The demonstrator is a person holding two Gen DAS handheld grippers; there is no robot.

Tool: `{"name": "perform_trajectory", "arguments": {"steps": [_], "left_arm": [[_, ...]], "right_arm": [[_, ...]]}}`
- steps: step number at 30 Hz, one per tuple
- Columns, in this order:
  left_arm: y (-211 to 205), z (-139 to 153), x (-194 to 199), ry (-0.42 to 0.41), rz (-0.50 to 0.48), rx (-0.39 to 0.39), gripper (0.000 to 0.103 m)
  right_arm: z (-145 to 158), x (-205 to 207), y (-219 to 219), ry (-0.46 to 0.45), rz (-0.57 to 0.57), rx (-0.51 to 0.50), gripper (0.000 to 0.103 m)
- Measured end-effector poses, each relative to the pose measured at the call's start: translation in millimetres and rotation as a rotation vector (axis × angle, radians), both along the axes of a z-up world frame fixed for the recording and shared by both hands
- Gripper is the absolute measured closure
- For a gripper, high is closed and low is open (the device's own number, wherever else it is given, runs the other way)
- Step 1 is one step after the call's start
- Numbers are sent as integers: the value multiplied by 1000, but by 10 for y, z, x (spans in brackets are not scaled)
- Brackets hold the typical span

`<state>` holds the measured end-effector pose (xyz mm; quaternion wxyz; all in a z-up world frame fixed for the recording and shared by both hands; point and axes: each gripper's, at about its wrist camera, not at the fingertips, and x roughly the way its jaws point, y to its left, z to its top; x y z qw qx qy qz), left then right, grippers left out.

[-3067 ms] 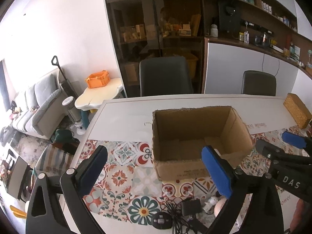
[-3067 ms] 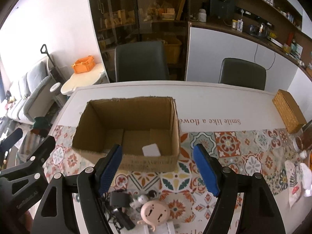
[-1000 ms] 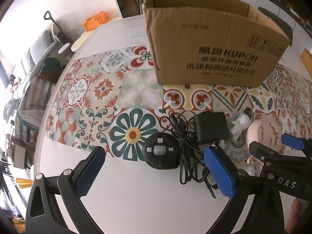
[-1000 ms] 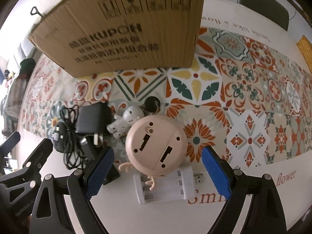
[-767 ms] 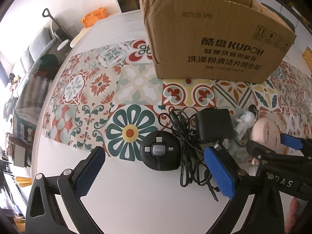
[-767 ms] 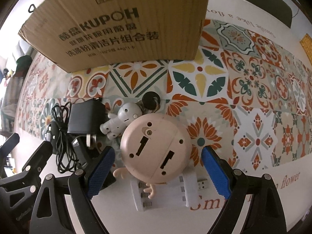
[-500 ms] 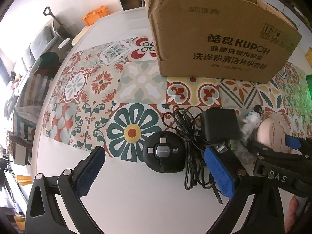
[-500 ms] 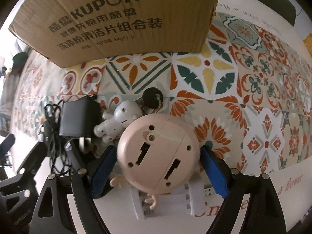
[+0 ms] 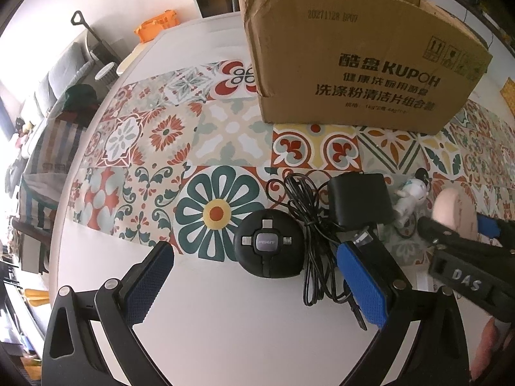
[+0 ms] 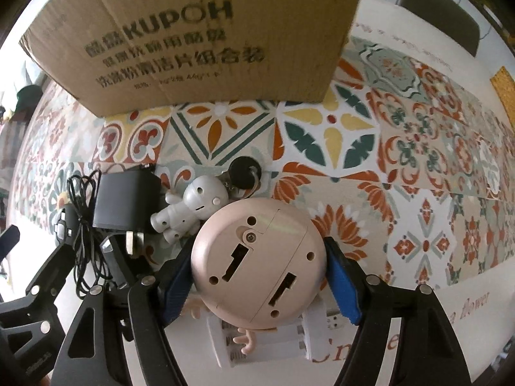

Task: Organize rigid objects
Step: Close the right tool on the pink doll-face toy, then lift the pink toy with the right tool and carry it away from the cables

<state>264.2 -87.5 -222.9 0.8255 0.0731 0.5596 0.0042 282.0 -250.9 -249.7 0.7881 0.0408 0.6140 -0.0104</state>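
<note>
My right gripper point(image 10: 257, 273) is shut on a round pink toy point(image 10: 259, 262), its blue pads pressed on both sides of it; the toy also shows in the left wrist view point(image 9: 454, 214). My left gripper point(image 9: 254, 281) is open and empty, low over the table, with a round black charger puck point(image 9: 269, 247) between its fingers. A black power adapter point(image 9: 359, 202) with a tangled cable point(image 9: 310, 228) lies beside the puck. A small white robot figure point(image 10: 193, 207) and a black key fob point(image 10: 243, 170) lie by the toy. The open cardboard box point(image 9: 354, 64) stands behind.
A white battery holder point(image 10: 273, 337) lies under the pink toy near the table's front edge. The patterned table runner point(image 9: 154, 135) covers the middle of the white table. A wicker box point(image 10: 503, 91) sits far right. A chair point(image 10: 441, 6) stands behind the table.
Both grippers have come down from above the box to the objects in front of it. My right gripper has closed its pads onto the pink toy.
</note>
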Motion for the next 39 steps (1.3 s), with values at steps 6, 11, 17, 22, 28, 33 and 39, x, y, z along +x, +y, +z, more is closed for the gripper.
{"name": "perform_trajectory", "arguments": {"steps": [6,11,17,22,28,33,39], "left_arm": [[-42,142,-58,-38,-41,-27,0],[-113,298,-177,-88,-104,-42,0],[-309,426,-409,-145,-210,-13,0],[-476,442,-529,-149,-246,-61,0],[-733,456,-736,-180,-254,-90,0],[-954,396,-866,-177,-238,-126,0],[-1192,248,-978,-160,-176,-181,0]], "right_arm": [[330,-174,-121,-74,-46,-3,29],[558,-337,-179,-115,-73,2,29],[665,-618,-268,-130,-108,4,29],[620,-803,-473,-120,-152,-10,29],[551,-1085,-770,-106,-215,-27,29],[484,-1243,-1015,-102,-217,-43,29],[392,-1339,-1285,-85,-188,-71,29]]}}
